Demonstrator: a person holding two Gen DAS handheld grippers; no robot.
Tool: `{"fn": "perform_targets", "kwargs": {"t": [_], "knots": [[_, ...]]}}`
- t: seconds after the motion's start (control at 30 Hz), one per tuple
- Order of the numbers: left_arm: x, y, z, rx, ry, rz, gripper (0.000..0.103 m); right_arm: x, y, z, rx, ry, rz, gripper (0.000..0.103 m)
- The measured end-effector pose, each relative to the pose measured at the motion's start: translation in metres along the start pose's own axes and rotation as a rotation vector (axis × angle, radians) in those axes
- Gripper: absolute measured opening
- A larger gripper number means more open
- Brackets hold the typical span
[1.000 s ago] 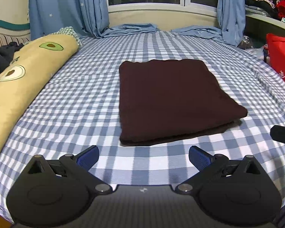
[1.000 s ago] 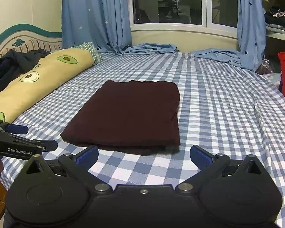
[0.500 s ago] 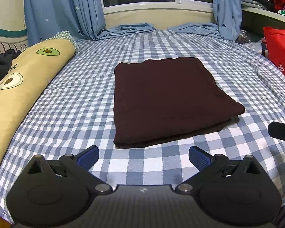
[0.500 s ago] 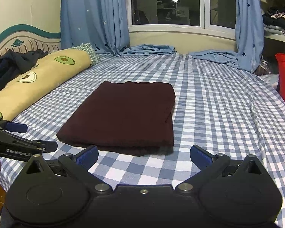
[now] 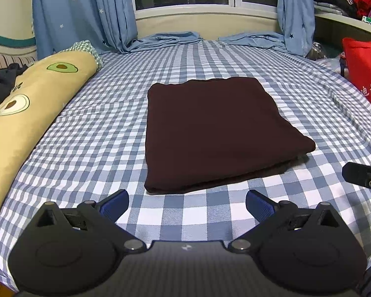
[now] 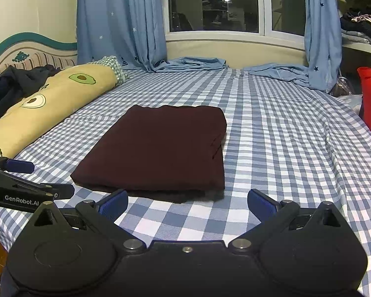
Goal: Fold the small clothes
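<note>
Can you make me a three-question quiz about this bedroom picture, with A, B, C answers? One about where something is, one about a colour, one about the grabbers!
1. Where does the folded cloth lie?
A on the checked bed
B on the windowsill
C on the floor

2. What colour is the cloth?
A yellow
B dark maroon
C green

3. How are the left gripper and right gripper?
A both open
B both shut
C holding the cloth

Answers: A, it rests flat on the checked sheet; B, it looks dark brownish red; A, each gripper's blue fingers stand wide apart, short of the cloth.
</note>
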State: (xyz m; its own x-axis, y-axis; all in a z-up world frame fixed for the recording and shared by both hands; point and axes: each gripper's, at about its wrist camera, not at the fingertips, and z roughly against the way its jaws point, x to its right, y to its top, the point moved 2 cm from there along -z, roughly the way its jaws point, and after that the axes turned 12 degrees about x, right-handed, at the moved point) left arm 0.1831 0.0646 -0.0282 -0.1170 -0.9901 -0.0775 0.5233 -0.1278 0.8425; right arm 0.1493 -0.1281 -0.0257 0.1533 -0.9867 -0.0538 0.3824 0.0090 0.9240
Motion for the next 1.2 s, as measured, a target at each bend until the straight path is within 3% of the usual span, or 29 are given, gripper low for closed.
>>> {"fn": "perform_targets", "kwargs": {"t": [1.2], "knots": [[-0.0013, 0.0027, 0.0052, 0.021, 0.019, -0.001, 0.102, -0.0063, 0.0016, 0.0058, 0.011, 0.008, 0.015, 0.102]]}}
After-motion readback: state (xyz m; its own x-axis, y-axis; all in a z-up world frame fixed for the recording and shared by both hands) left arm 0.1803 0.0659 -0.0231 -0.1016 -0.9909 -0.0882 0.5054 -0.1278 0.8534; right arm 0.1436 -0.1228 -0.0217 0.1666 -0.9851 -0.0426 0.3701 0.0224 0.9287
